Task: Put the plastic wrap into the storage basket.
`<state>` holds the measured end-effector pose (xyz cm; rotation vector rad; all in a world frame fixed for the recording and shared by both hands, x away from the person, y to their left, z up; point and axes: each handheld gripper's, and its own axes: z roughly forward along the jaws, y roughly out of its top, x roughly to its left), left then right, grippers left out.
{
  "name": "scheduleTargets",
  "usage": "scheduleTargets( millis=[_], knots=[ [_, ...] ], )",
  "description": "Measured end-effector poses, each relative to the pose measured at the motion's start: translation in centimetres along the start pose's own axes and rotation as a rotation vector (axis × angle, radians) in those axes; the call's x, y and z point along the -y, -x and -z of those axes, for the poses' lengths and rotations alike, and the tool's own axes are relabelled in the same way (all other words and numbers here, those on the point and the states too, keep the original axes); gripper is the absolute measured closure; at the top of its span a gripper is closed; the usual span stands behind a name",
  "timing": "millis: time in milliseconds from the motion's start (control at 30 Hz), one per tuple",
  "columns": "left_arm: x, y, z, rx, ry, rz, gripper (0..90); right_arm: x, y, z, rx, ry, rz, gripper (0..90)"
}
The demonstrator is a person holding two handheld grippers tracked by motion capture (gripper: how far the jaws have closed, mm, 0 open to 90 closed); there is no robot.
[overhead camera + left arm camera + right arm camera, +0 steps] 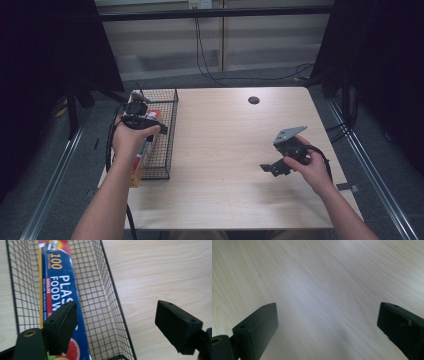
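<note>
Seen from above: a wire basket [167,131] at the table's [230,150] 9 o'clock edge, long side running from 6 to 12. Inside it, a wrap box [150,137], long and narrow, lying flat against the basket's outer (9 o'clock) wall, long axis parallel to the basket's, from 6 toward 12.

Directly over the basket, the left gripper [140,117], held in a hand [129,140], well above the box and not touching it. In the left gripper view: jaws spread wide, nothing between the pads, one jaw over the box [61,297] and the other out over bare wood beyond the basket's [107,297] inner wall. Box lettering (blue panel, red top band, "100" in yellow) running along the length, the printed fruit end nearest the camera at 6 o'clock, the far end toward 12.

At 4 o'clock on the table, well apart from the basket, the right gripper [272,167] in the other hand [312,170], tips aimed toward 9 o'clock, grey plate on top. In the right gripper view: jaws equally wide apart, released, gripping nothing, with pale wood [324,290] below.

Near 12 o'clock on the tabletop, a small dark round hole [254,100].
</note>
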<state>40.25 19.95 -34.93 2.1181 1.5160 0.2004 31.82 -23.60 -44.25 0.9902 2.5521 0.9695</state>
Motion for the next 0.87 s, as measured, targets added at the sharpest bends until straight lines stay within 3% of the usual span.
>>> scheduleTargets(
  millis=[367,733,867],
  knots=[
    [0.7,2.0,-0.1,0.089,0.048,-0.071,16.8,0.4,0.1,-0.2,0.009,-0.01,-0.013,3.3],
    [1.0,4.0,-0.7,0.137,0.068,-0.135,16.2,0.9,0.4,-0.2,0.0,-0.002,-0.036,3.3],
    [1.4,5.1,-1.0,0.162,0.08,-0.166,15.5,1.2,0.4,-0.6,0.009,-0.023,-0.036,3.3]
  ],
)
